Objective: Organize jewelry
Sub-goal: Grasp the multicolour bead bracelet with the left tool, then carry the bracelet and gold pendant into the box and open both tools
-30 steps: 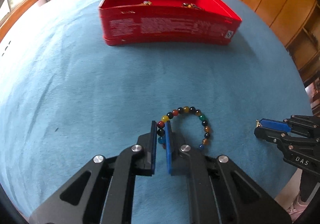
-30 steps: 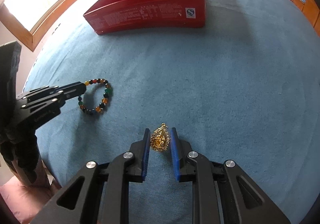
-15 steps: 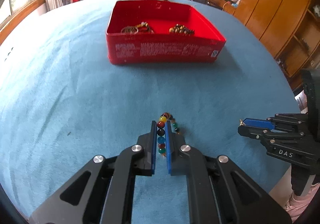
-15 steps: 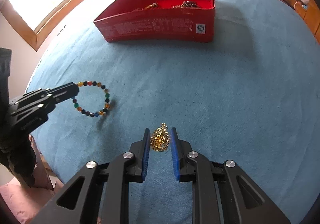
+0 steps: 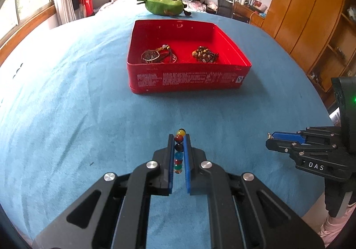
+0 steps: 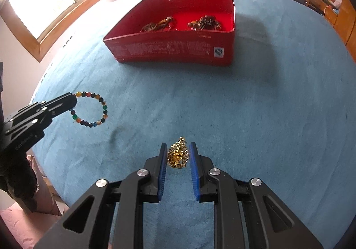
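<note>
Left wrist view: left gripper (image 5: 179,144) clamped on a multicoloured bead bracelet (image 5: 179,152), beads stacked edge-on between the blue pads, top bead poking past the tips. From the right wrist view the bracelet hangs as an open ring off that gripper, clear of the cloth, its shadow on the fabric below. Right gripper (image 6: 178,152) closed on a gold filigree pendant (image 6: 178,155), pads pressing its two sides, pendant also off the surface. Step in hand, by my reading: both pieces picked up, carry to the box not yet done. Red tin box (image 5: 189,81) sits open-topped ahead on the blue bedspread (image 5: 66,104), well apart from both grippers; it already holds a dark corded piece at left and a brown beaded cluster at right. Next move calls for bringing each gripper over the near wall and above bare red floor before letting go; the dangling ring could catch the rim if carried low. Green plush toy (image 5: 164,4) lies beyond the box, out of the route. Nothing lies on the cloth between grippers and box. Wooden wardrobes at right, window at left, bed headboard behind.
</note>
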Motion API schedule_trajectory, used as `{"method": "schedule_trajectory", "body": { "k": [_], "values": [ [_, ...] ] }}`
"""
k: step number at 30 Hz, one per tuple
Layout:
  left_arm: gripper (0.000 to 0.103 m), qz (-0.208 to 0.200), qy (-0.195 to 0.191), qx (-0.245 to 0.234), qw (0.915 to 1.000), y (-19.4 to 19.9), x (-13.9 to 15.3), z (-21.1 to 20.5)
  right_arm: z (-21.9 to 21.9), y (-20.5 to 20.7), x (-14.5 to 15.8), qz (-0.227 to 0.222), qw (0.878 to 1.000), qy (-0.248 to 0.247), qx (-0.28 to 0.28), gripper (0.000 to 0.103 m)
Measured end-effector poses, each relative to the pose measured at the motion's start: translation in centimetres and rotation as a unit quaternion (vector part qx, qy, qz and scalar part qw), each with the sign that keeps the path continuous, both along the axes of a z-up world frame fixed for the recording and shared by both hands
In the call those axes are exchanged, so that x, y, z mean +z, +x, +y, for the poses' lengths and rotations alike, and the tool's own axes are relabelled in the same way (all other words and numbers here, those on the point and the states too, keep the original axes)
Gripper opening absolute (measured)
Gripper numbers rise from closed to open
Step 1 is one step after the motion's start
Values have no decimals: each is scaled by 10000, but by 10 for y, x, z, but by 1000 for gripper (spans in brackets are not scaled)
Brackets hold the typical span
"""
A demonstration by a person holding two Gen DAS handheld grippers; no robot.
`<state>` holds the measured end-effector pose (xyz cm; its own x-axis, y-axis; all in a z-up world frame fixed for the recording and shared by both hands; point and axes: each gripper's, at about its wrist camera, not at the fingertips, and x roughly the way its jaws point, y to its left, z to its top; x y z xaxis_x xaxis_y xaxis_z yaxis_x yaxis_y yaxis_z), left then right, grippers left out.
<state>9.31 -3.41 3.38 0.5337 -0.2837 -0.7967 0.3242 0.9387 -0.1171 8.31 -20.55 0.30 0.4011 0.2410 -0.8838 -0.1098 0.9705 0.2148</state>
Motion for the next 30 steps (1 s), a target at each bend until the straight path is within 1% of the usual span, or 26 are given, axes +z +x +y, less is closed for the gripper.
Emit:
{"method": "schedule_trajectory", "body": {
  "k": [7,16,23,27,30],
  "values": [
    [6,-95,-23,26,9999,10,11,2,1,12,12,-129,9999,-2,9,20],
    [6,-298,-34,26,9995,31,37,1,2,38,43,-416,9991,-12,-2,20],
    [6,-494,-83,13,9987,59,65,-8,0,76,70,-642,9978,142,-25,20],
    [6,-670,-98,10,9977,81,81,-18,-2,104,74,-672,9975,207,-74,20],
    [6,-735,-97,54,9972,103,85,-27,-5,130,71,-633,9976,253,-141,20]
  ]
}}
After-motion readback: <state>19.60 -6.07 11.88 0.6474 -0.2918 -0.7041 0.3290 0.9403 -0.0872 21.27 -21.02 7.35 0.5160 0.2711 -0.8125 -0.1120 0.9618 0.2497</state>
